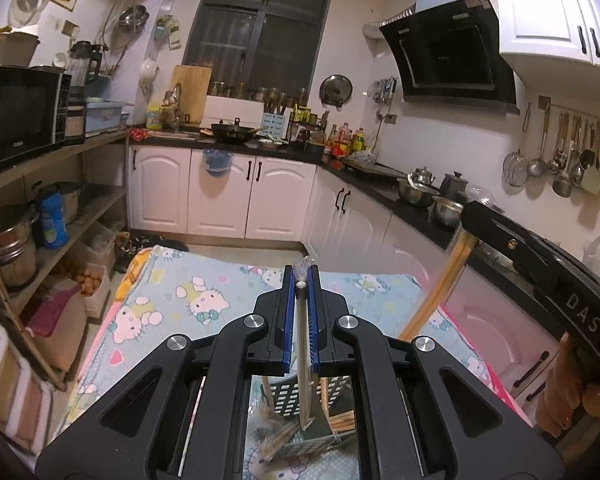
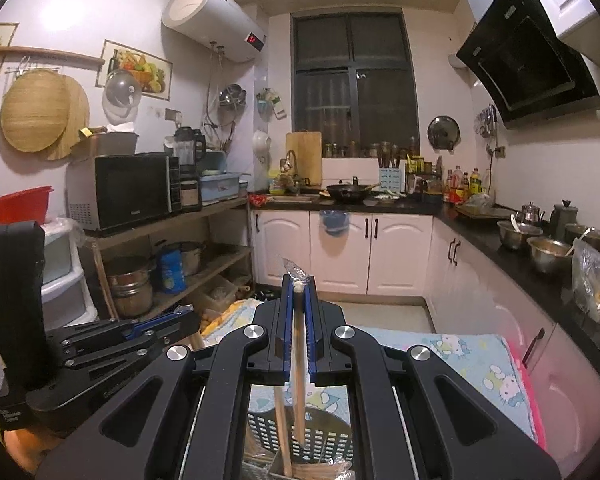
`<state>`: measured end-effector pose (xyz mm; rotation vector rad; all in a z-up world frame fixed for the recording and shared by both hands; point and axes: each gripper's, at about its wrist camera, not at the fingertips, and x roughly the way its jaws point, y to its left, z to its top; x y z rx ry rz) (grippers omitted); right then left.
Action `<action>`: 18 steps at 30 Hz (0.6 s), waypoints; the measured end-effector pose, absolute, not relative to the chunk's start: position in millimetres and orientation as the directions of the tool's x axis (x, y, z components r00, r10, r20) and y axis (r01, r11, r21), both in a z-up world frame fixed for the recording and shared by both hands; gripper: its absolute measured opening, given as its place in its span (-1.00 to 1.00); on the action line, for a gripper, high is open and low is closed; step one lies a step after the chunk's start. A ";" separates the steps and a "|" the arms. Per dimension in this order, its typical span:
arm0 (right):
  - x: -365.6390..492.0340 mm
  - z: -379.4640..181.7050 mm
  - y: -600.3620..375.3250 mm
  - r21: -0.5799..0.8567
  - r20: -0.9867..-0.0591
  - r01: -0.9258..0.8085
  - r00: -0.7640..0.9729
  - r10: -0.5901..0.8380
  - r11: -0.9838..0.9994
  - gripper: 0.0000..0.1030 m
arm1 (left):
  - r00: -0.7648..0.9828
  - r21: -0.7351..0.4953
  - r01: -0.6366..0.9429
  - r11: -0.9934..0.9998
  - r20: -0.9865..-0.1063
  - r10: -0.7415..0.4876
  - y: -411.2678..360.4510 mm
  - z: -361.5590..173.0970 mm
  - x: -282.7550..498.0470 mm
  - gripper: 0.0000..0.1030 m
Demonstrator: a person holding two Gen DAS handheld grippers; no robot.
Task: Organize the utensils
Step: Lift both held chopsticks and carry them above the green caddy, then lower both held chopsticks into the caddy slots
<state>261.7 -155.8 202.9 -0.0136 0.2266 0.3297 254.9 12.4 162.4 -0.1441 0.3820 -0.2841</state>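
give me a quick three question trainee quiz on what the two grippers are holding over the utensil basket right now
1. True or false: the left gripper is shut on a thin silver metal utensil in clear plastic wrap.
2. What does the right gripper hold? A) a steel ladle B) a pale wooden chopstick-like stick C) nothing
3. Fill in: below both grippers stands a dark slotted plastic ____ on the cartoon-cat print cloth.

Key: 1 true; 2 B; 3 basket
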 end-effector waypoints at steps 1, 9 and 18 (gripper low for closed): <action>265.4 198.9 -156.4 0.028 -0.230 -0.321 0.920 0.318 0.947 -0.89 | 0.888 -0.191 0.244 0.951 -0.350 -0.298 11.3 158.8 257.0 -0.97; 285.2 162.7 -158.1 0.048 -0.285 -0.307 0.908 0.307 0.951 -0.89 | 0.874 -0.204 0.232 0.951 -0.386 -0.296 8.1 132.9 269.9 -0.97; 290.8 127.9 -156.8 0.034 -0.340 -0.293 0.895 0.287 0.955 -0.89 | 0.863 -0.189 0.225 0.956 -0.416 -0.286 2.4 111.4 270.3 -0.97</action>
